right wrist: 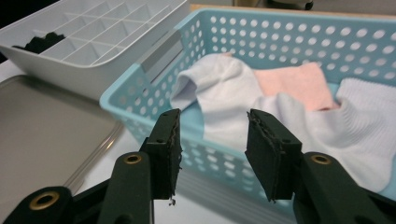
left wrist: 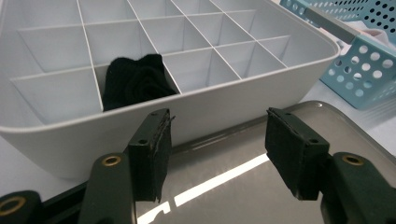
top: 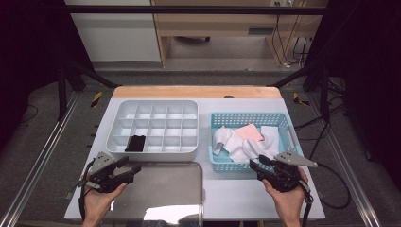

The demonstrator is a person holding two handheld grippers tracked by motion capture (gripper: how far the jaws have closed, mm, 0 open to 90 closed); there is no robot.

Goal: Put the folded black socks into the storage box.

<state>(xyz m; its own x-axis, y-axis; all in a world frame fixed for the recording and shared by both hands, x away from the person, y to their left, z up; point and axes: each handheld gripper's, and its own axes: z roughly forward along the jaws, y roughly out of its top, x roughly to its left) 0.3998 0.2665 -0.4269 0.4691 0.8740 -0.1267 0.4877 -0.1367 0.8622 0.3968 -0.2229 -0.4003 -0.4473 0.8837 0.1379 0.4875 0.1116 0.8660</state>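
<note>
Socks are the work in hand at my white tabletop (top: 236, 194). My left claw (left wrist: 217, 149) hangs with its jaws spread and nothing between them, above the near left corner of a shiny flat metal tray (left wrist: 261, 186). Just beyond that claw stands a white plastic organiser box with a grid of compartments (left wrist: 233, 98); a rolled black sock (left wrist: 135, 81) sits in its nearest row, in the compartment just ahead and slightly left of the claw. My right claw (right wrist: 212, 149) is likewise spread and pinching nothing, poised just in front of the near wall of a pale blue perforated plastic basket (right wrist: 140, 100). Inside the basket, directly beyond this claw, lie crumpled white socks (right wrist: 233, 93), with a folded pink cloth item (right wrist: 294, 84) behind them to the right. From the high view, the left claw (top: 127, 168) sits near the tray's left edge and the right claw (top: 257, 165) at the basket's near rim.
</note>
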